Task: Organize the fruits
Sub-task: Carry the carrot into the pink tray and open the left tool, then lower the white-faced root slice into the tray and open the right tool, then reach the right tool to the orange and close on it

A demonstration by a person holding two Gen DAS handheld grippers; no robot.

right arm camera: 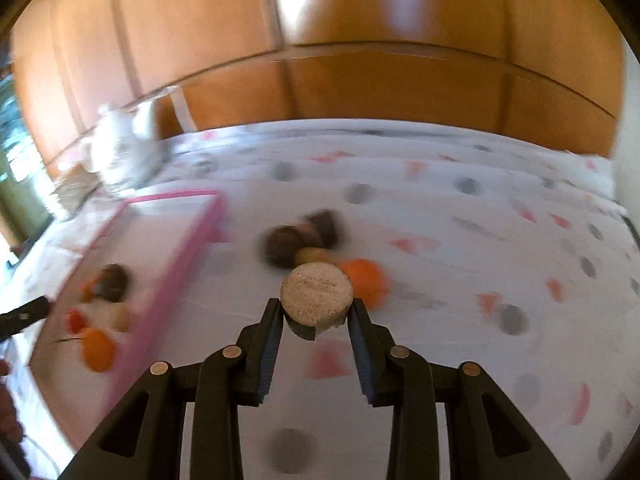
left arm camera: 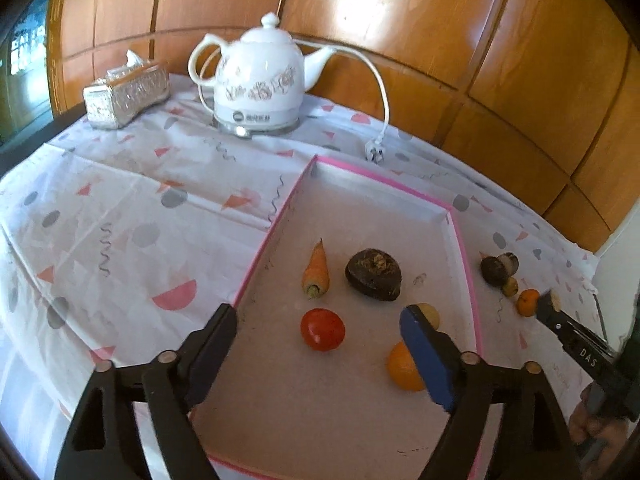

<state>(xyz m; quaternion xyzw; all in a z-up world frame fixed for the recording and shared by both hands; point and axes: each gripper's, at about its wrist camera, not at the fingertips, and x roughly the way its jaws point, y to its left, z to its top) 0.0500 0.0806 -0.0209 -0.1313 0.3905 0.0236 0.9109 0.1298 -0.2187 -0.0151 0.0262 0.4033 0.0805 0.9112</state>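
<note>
- Left gripper (left arm camera: 318, 334): angled down over the near end of the pink-rimmed tray (left arm camera: 466, 248), jaws spread wide, nothing between the pads. The tomato (left arm camera: 322, 329) lies on the tray floor in the gap between them, untouched.
- Right gripper (right arm camera: 314, 316): angled down over the tablecloth (right arm camera: 460, 240), to the right of the tray, jaws clamped on a round piece with a pale, grainy cut face (right arm camera: 316, 294); dark skin shows at its lower edge.
- Tray contents, left wrist view: five items. One small carrot (left arm camera: 316, 270), tapered, orange; one dark, rough, lumpy root (left arm camera: 374, 274); one smooth red tomato; one orange (left arm camera: 402, 368), partly behind the blue pad; one pale yellowish round piece (left arm camera: 431, 314), mostly hidden.
- On the cloth right of the tray: a cluster of two dark rounded pieces (left arm camera: 498, 267), one small yellowish piece (left arm camera: 510, 286), and one small orange fruit (left arm camera: 528, 302). The right wrist view is blurred, so finer detail cannot be told.
- Tray: shallow, rectangular, pale matte floor.
- Background: one white ceramic kettle (left arm camera: 260, 76) with floral print and a cord, one silvery embossed tissue box (left arm camera: 126, 96), glossy wooden panels (left arm camera: 400, 20).
</note>
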